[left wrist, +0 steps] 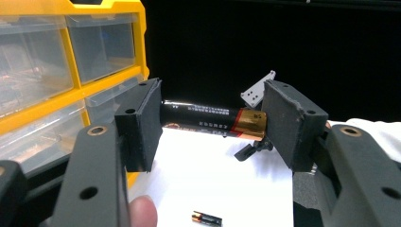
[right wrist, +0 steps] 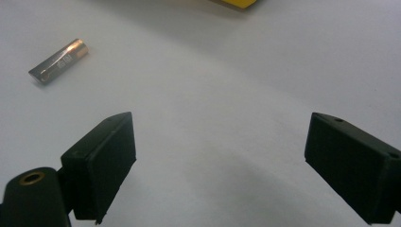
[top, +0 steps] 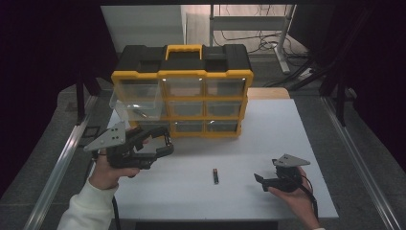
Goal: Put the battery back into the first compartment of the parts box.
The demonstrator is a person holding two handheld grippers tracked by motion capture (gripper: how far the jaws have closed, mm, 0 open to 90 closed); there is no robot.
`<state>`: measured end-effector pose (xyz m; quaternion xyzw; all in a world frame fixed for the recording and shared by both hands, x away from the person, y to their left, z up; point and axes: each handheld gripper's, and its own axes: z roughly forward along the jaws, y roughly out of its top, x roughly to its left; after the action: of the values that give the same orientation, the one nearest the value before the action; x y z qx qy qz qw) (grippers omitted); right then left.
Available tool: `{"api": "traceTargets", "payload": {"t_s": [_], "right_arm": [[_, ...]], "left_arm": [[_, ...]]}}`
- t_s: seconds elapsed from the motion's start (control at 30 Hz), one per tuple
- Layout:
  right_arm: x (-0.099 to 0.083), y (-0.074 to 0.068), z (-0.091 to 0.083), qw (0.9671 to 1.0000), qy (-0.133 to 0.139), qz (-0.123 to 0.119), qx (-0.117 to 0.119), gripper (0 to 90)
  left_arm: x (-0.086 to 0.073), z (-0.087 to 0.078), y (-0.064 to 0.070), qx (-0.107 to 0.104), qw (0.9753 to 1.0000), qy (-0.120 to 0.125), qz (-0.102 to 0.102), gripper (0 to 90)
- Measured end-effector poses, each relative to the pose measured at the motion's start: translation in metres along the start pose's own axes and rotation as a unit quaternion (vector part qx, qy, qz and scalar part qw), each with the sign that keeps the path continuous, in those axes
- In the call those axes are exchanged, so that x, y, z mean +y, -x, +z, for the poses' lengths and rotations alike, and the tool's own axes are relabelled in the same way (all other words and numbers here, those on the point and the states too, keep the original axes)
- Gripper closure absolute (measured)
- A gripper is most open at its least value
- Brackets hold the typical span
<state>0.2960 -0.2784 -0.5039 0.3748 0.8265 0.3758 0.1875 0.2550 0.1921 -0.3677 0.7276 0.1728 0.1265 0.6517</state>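
My left gripper (left wrist: 211, 124) is shut on a black and copper AA battery (left wrist: 189, 116), which spans end to end between the two pads. In the high view this gripper (top: 163, 143) hovers just in front of the yellow and black drawer organizer (top: 184, 72), near its lower left drawers. A second battery (top: 216, 176) lies on the white table, between the two hands. My right gripper (top: 260, 180) stands open low over the table at the right, with nothing between its jaws. From the right gripper view (right wrist: 217, 156) the lying battery (right wrist: 59, 60) is at the upper left.
One clear drawer (top: 136, 104) at the organizer's left column is pulled out, with a small item inside. The white table (top: 268, 134) has bare room right of the organizer. Metal rails run along both sides. Desk legs and cables stand behind.
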Motion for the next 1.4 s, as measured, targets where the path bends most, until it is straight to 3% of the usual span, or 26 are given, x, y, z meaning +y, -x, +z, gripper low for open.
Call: {"api": "traceTargets", "payload": {"t_s": [0.67,1.4], "right_arm": [[0.000,0.000,0.000,1.0000,0.000,0.002,-0.002,10.0],[0.000,0.001,0.000,1.0000,0.000,0.002,-0.002,10.0]], "left_arm": [[0.012,-0.001,-0.004,-0.006,0.9999,0.009,-0.002,40.7],[0.034,-0.003,-0.015,0.011,0.9999,0.006,-0.001,40.7]]}}
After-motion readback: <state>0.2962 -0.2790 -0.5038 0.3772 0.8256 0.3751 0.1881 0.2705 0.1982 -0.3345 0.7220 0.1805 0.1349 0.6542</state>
